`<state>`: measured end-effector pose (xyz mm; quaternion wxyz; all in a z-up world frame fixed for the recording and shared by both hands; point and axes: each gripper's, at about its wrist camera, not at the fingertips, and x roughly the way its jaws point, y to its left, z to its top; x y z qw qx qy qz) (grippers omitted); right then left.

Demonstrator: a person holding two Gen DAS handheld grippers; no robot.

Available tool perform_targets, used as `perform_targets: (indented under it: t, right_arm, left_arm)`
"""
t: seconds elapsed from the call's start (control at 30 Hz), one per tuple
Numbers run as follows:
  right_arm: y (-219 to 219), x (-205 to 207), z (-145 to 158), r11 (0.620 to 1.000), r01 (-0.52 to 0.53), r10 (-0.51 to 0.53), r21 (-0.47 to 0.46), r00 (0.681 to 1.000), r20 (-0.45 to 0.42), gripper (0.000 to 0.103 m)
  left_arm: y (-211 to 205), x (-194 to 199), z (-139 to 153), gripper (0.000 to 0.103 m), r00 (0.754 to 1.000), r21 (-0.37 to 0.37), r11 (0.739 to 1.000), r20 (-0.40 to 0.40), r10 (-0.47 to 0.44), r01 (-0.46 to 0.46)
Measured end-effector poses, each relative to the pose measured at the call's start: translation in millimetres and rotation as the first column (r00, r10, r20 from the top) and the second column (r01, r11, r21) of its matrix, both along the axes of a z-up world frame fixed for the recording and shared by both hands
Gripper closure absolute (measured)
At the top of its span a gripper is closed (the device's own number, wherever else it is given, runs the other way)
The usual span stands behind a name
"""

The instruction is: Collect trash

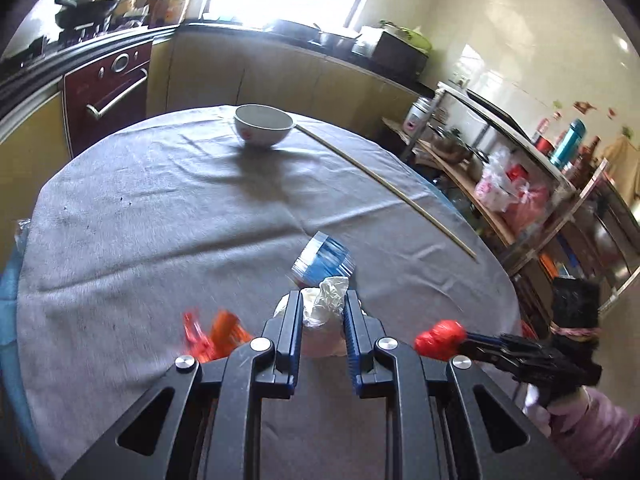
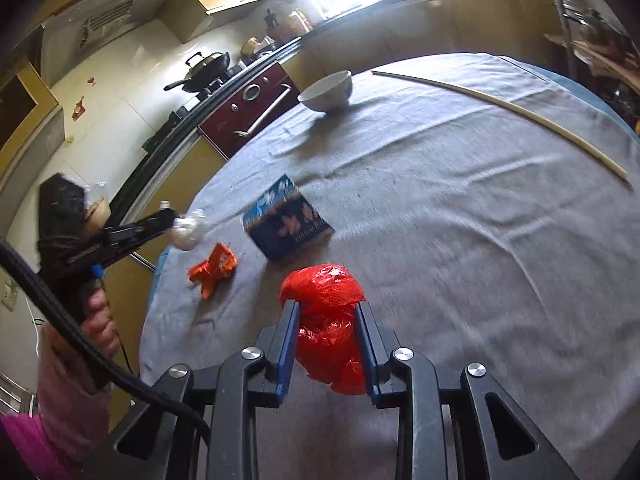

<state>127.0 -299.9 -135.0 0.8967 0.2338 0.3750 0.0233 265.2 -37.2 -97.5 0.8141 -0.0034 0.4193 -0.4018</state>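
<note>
My left gripper [image 1: 322, 300] is shut on a crumpled white plastic wad [image 1: 324, 312], held above the grey-clothed round table [image 1: 160, 200]; the wad also shows in the right wrist view [image 2: 186, 228]. My right gripper [image 2: 326, 308] is shut on a crumpled red plastic bag [image 2: 326, 308], which also shows at the lower right of the left wrist view [image 1: 440, 338]. A blue box [image 2: 286, 220] lies on the cloth ahead of both grippers and also shows in the left wrist view [image 1: 324, 260]. An orange wrapper [image 2: 214, 266] lies left of it and also shows in the left wrist view [image 1: 212, 338].
A white bowl [image 1: 264, 124] stands at the table's far side, with a long thin stick [image 1: 384, 184] lying beside it toward the right edge. Kitchen counters, a dark red oven [image 1: 108, 92] and a cluttered metal rack [image 1: 540, 184] surround the table.
</note>
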Motion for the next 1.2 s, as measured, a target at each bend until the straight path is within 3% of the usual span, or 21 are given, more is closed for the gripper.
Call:
perform_targets:
  t: [0.1, 0.17, 0.27, 0.47, 0.5, 0.53, 0.57, 0.63, 0.67, 0.73, 0.97, 1.2]
  right_arm:
    - [0.3, -14.6, -5.1, 1.000, 0.011, -0.011, 0.004, 0.999, -0.033, 0.073]
    - [2.8, -25.0, -9.5, 1.000, 0.012, -0.012, 0.001, 0.998, -0.059, 0.073]
    - [6.1, -35.5, -13.4, 1.000, 0.009, -0.009, 0.010, 0.997, -0.078, 0.072]
    - [15.1, -41.5, -10.0, 1.000, -0.015, 0.012, -0.020, 0.993, -0.117, 0.069]
    - [17.0, -43.6, -9.0, 0.999, -0.021, 0.018, -0.025, 0.994, -0.112, 0.068]
    - [18.4, -46.8, -6.6, 0.999, -0.024, 0.021, -0.034, 0.995, -0.100, 0.068]
    - [20.1, -50.4, -5.0, 0.999, -0.027, 0.023, -0.042, 0.996, -0.089, 0.067]
    - [20.5, -55.6, -1.7, 0.998, -0.032, 0.028, -0.048, 0.997, -0.073, 0.063]
    - [20.3, -57.4, -0.4, 0.998, -0.034, 0.030, -0.050, 0.997, -0.068, 0.060]
    - [20.1, -62.8, 3.1, 0.998, -0.036, 0.033, -0.054, 0.998, -0.050, 0.037]
    - [21.4, -65.9, 9.8, 0.996, -0.074, 0.075, -0.057, 0.997, 0.018, 0.036]
    - [19.7, -47.5, -8.0, 0.992, -0.114, 0.114, -0.050, 0.993, 0.002, 0.038]
  left_arm:
    - [-1.4, -28.0, -6.3, 0.082, 1.000, 0.004, 1.000, -0.021, -0.023, 0.023]
    - [-7.0, -44.9, -16.5, 0.082, 0.999, 0.047, 0.999, -0.024, -0.023, 0.024]
    - [-14.6, -61.2, -41.6, 0.082, 0.995, 0.072, 0.997, -0.101, -0.024, 0.031]
    - [-13.2, -83.3, -59.5, 0.079, 0.989, 0.108, 0.994, -0.144, 0.037, -0.021]
    - [-10.8, -87.1, -57.1, 0.076, 0.988, 0.101, 0.995, -0.147, 0.037, -0.022]
    - [-9.0, -90.5, -54.7, 0.063, 0.989, 0.100, 0.995, -0.146, 0.040, -0.026]
    - [-5.7, -93.2, -52.5, 0.044, 0.989, 0.099, 0.994, -0.142, 0.049, -0.035]
    - [1.6, -101.3, -47.3, 0.033, 0.990, 0.084, 0.995, -0.126, 0.067, -0.056]
    - [4.8, -105.2, -44.8, 0.033, 0.990, 0.076, 0.995, -0.121, 0.069, -0.060]
    - [10.6, -110.0, -42.8, 0.033, 0.990, 0.076, 0.995, -0.121, 0.076, -0.068]
    - [11.4, -115.7, -54.1, 0.033, 0.982, 0.124, 0.988, -0.150, 0.112, -0.094]
    - [10.2, -121.6, -65.4, 0.033, 0.977, 0.172, 0.978, -0.157, 0.143, -0.115]
